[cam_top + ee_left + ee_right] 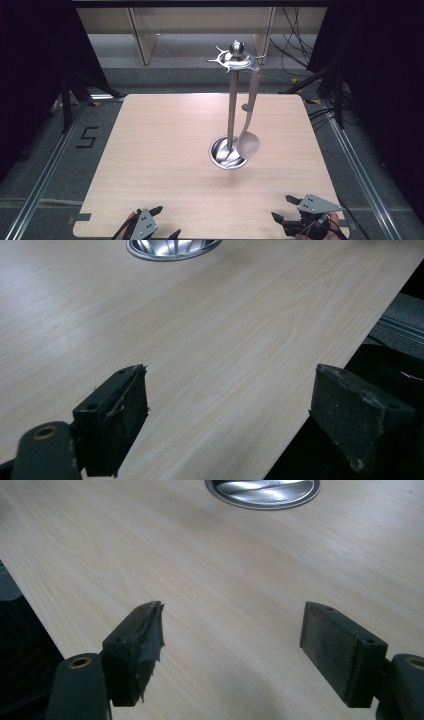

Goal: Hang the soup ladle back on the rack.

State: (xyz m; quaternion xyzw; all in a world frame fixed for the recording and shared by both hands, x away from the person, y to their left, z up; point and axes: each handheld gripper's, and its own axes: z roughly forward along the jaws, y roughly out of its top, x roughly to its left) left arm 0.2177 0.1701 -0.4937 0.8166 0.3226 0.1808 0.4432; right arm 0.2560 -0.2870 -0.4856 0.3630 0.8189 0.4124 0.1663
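A shiny metal utensil stand [231, 100] rises from a round base [222, 154] near the table's middle, with hooks around its top [231, 59]. A grey ladle [248, 131] hangs from one hook, its bowl just above the base. The base's rim [172, 250] shows at the top of the left gripper view, and the same rim [262, 494] at the top of the right gripper view. My left gripper [166, 222] is open at the table's near left edge. My right gripper [283, 208] is open at the near right edge. Nothing lies between either pair of jaws.
The pale wooden table [165, 145] stands on a grey floor with metal rails [47, 170] at both sides. Wooden furniture legs [142, 40] and loose cables [295, 45] lie beyond the far edge. Dark curtains flank the scene.
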